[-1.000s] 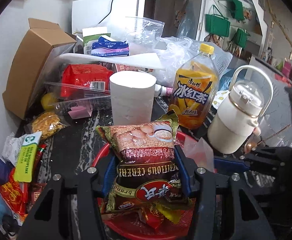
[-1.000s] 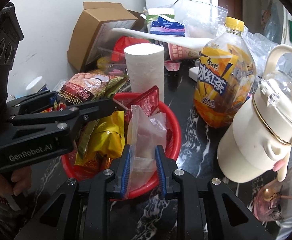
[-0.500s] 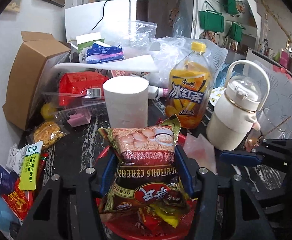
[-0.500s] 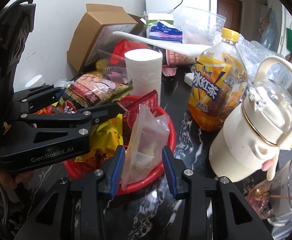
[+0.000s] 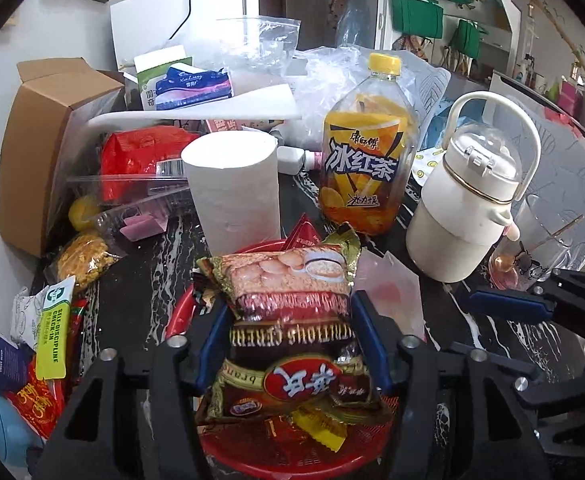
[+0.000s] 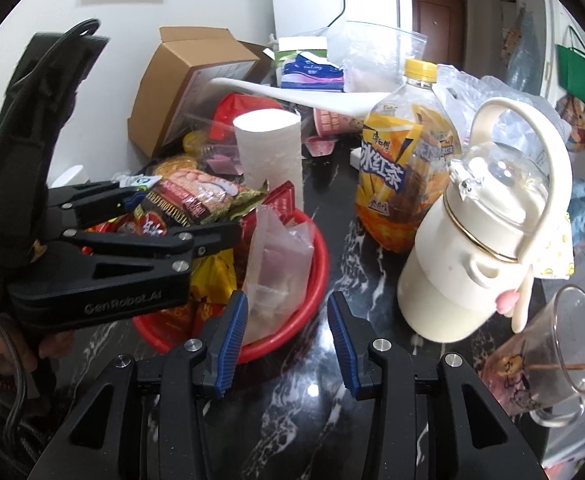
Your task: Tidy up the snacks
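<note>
1. Left gripper [image 5: 288, 344]: jaws opening, the brown-and-red foil cereal snack bag [image 5: 292, 320] between the blue pads, lying on other packets in the round red plastic basket [image 6: 312, 280] (near the black marble table's [image 6: 332, 392] front edge).
2. Right gripper [image 6: 288, 340]: jaws opening, nothing between them; the clear plastic zip bag [image 6: 280, 264] leans inside the basket's right rim.

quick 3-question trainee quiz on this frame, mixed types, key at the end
1. True or false: the clear plastic bag leans inside the red basket.
2. What stands just behind the red basket? A toilet roll; B cream jug; C cardboard box.
3. What colour is the cap of the tea bottle?
Key: 1 true; 2 A; 3 yellow.
</note>
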The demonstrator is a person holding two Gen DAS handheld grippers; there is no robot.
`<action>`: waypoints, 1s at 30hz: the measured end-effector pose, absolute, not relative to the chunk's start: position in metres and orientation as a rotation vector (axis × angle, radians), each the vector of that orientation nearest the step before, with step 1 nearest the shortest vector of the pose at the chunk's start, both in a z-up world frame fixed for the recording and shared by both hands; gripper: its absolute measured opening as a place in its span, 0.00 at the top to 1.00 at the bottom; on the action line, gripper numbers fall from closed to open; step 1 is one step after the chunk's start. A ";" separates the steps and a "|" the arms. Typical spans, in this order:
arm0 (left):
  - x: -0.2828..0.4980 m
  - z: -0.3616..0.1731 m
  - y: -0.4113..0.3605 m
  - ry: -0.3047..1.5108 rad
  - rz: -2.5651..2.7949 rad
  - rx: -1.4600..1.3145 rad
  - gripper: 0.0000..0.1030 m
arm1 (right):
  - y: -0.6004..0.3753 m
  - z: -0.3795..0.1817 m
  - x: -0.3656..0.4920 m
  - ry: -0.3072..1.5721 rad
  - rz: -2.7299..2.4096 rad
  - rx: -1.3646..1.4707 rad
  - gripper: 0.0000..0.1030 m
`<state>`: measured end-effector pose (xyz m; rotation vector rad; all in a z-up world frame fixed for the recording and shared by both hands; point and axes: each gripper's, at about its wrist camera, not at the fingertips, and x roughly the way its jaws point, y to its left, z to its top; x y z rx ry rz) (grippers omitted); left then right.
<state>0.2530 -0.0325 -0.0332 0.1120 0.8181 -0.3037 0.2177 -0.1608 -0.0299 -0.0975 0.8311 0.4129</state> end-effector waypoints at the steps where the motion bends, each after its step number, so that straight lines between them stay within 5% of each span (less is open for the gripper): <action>1: 0.252 -0.033 -0.033 0.815 -0.295 0.114 0.33 | -0.161 -0.030 0.217 0.833 0.409 -0.097 0.60; 30: 0.182 0.049 -0.014 0.652 -0.261 0.078 0.28 | -0.175 0.051 0.161 0.652 0.310 -0.065 0.60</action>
